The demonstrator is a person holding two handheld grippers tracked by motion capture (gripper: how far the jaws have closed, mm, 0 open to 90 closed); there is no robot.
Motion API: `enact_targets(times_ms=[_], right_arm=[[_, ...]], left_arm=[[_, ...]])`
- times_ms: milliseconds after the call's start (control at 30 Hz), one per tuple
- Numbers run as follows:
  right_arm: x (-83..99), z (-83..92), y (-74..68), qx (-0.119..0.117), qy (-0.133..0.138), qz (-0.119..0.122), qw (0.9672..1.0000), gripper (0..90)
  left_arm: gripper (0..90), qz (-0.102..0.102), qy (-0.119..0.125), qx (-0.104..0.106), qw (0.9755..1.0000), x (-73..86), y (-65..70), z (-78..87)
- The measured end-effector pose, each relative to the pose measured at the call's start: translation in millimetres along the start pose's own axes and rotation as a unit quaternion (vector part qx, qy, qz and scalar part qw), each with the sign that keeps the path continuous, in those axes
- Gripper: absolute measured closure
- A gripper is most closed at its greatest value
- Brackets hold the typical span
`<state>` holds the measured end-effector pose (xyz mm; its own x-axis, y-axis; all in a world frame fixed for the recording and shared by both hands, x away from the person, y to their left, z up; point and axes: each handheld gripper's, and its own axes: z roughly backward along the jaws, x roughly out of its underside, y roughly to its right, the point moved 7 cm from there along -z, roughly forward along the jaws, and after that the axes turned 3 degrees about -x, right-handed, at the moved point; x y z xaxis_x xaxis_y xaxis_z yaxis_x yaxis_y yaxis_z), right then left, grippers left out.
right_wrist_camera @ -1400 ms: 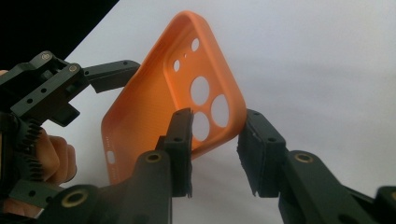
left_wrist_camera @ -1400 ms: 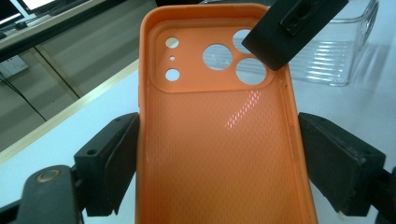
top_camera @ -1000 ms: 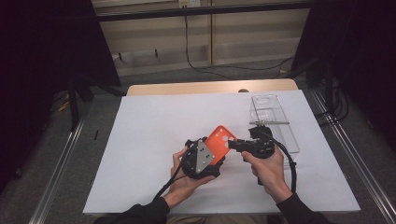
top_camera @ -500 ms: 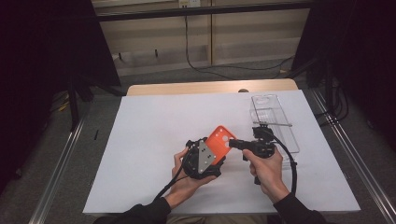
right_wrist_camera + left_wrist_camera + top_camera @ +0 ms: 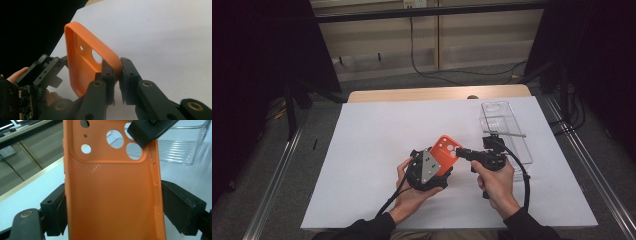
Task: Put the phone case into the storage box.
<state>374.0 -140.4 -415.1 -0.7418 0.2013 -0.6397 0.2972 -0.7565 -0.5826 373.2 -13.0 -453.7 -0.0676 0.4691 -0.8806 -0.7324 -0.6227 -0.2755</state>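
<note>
I am holding an orange phone case [image 5: 445, 151] up off the white table sheet [image 5: 362, 150], between two handheld grippers, a little in front of the middle of the sheet. The left gripper [image 5: 428, 170] is gripping the case across its width: in the left gripper view its two black jaws are pressing on the long side edges of the case [image 5: 112, 192], standing wide because the case is wide. The hollow inner face with its camera holes is facing that camera.

The right gripper [image 5: 462, 153] is coming in from the right of the case. Its jaws have just been closing, and in the right gripper view they are now pinching the rim at the case's top corner [image 5: 90, 60], beside the camera holes.

A clear plastic bin [image 5: 504, 132] is standing on the sheet just behind and to the right of the case.

Risks, as I judge them: the right gripper's hold is only a thin corner of soft rim, so it could slip off if I pull or twist. With both grippers clamped, moving one hand against the other could bend the case or pop it out sideways. If the left jaws release first, the case may swing and drop onto the sheet.
</note>
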Motion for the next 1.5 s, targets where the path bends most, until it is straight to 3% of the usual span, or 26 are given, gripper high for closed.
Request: enact_targets(times_ms=[100,267,433,533,633,933,1067,1200,1267,1500], right_arm=[[-0.1,-0.2,-0.7,-0.001,0.0,0.004,1.0,82.4],[-1.5,1.1,-1.4,0.0,0.004,0.011,0.9999,82.6],[-4.1,3.2,0.3,0.002,0.01,0.015,0.9998,82.6],[-5.4,4.6,1.8,-0.001,0.009,0.022,0.9997,82.6],[-7.7,7.3,1.8,0.0,0.014,0.031,0.9994,82.6],[-14.2,15.7,4.7,0.004,0.03,0.041,0.9987,82.6],[-15.0,17.0,5.9,0.006,0.031,0.046,0.9985,82.6],[-15.7,17.5,6.6,0.01,0.035,0.05,0.9981,82.6],[-16.7,18.3,6.2,0.009,0.038,0.055,0.9978,82.6],[-18.7,21.4,6.4,0.012,0.043,0.058,0.9973,82.6]], left_arm=[[12.9,-0.002,0.002,0.001,1.0,0.1,-0.4,-0.5],[8.1,0.022,0.005,0.015,0.9996,0.4,-2.3,-2.1],[6.4,0.026,-0.001,0.03,0.9992,0.4,-0.6,-1.6],[6.0,0.044,-0.001,0.043,0.9981,-1.8,0.0,1.7],[5.2,0.045,0.002,0.035,0.9984,-1.7,-4.5,1.9],[2.6,0.073,0.02,0.057,0.9955,-2.5,-15.4,7.9],[2.5,0.066,0.018,0.043,0.9967,-1.5,-19.1,10.0],[2.5,0.069,0.046,0.042,0.9957,-3.3,-18.2,20.3],[2.5,0.063,0.044,0.037,0.9964,-2.7,-18.1,23.9],[2.4,0.082,0.049,0.035,0.9948,3.3,-22.9,26.8]])
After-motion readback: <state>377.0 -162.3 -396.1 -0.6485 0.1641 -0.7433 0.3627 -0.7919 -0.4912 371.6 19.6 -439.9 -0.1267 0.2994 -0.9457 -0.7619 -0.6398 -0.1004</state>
